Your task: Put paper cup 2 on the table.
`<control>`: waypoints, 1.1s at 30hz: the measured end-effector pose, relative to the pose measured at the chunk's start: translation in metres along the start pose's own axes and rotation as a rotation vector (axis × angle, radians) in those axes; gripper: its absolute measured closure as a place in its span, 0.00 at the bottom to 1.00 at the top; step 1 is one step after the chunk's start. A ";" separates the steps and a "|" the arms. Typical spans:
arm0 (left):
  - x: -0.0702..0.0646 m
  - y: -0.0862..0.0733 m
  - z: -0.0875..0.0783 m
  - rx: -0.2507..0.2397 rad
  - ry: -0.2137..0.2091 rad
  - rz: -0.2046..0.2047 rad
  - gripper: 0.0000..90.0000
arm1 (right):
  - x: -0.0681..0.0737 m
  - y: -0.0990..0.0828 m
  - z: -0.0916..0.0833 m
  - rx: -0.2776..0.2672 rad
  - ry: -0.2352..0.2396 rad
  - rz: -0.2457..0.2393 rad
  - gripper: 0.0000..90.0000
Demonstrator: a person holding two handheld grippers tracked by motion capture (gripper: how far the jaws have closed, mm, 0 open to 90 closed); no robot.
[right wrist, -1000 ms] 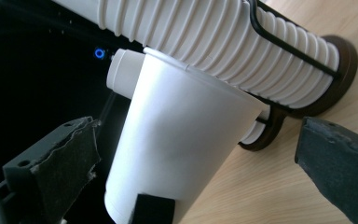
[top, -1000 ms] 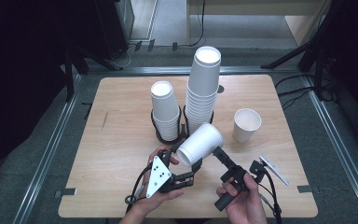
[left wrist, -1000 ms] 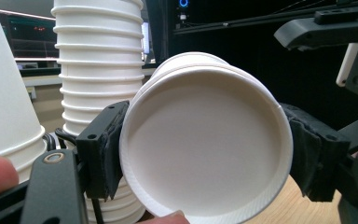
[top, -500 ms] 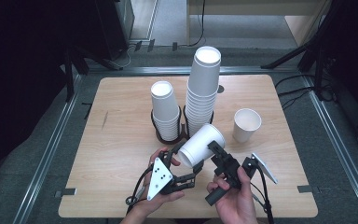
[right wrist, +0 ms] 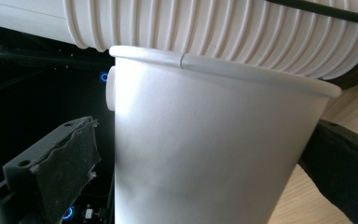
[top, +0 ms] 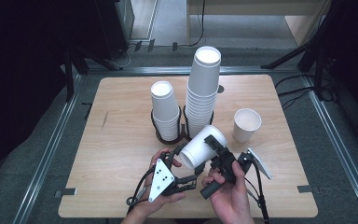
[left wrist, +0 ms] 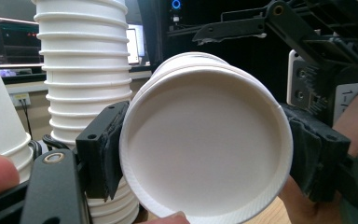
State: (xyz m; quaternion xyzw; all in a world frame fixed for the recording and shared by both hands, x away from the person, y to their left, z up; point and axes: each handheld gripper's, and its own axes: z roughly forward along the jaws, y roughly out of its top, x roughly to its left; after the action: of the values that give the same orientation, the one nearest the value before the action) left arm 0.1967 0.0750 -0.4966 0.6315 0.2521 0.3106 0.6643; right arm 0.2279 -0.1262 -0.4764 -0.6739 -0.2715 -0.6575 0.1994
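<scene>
My left gripper [top: 192, 164] squeezes the bottom of a paper cup [top: 203, 146] held sideways over the tabletop [top: 121, 140]. My right gripper [top: 216, 149] sits open around its rim end.

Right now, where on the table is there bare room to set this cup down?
The left half of the table, beside the short stack, is bare. So is the far right corner behind the single cup. The near middle is crowded by both grippers and the held cup, close to the tall stack.
</scene>
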 end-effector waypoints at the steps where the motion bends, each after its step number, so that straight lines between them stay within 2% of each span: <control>1: 0.000 0.000 0.000 0.000 0.000 0.000 0.26 | 0.000 0.000 0.001 0.001 0.000 0.005 0.00; 6: -0.001 -0.001 0.000 0.002 -0.006 0.003 0.26 | -0.002 0.000 0.003 0.004 0.013 0.020 0.00; 13: -0.002 -0.002 0.001 0.011 -0.013 0.013 0.26 | -0.005 0.000 0.007 0.044 0.020 0.058 0.03; 19: -0.001 -0.002 0.000 0.011 -0.015 0.010 0.26 | -0.007 0.001 0.006 0.042 0.027 0.046 0.08; 21: 0.000 -0.002 0.000 0.012 -0.015 0.007 0.26 | -0.008 0.001 0.005 0.048 0.020 0.060 0.13; 23: -0.001 -0.002 0.000 0.010 -0.017 0.006 0.26 | -0.009 0.002 0.004 0.041 0.017 0.073 0.14; 33: 0.001 -0.002 0.000 0.015 -0.026 0.001 0.25 | -0.009 -0.002 0.003 0.016 0.018 0.066 0.16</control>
State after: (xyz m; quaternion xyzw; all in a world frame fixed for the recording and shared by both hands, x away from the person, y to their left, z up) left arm 0.1979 0.0755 -0.4984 0.6403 0.2455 0.3008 0.6628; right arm 0.2296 -0.1237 -0.4855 -0.6749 -0.2525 -0.6544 0.2291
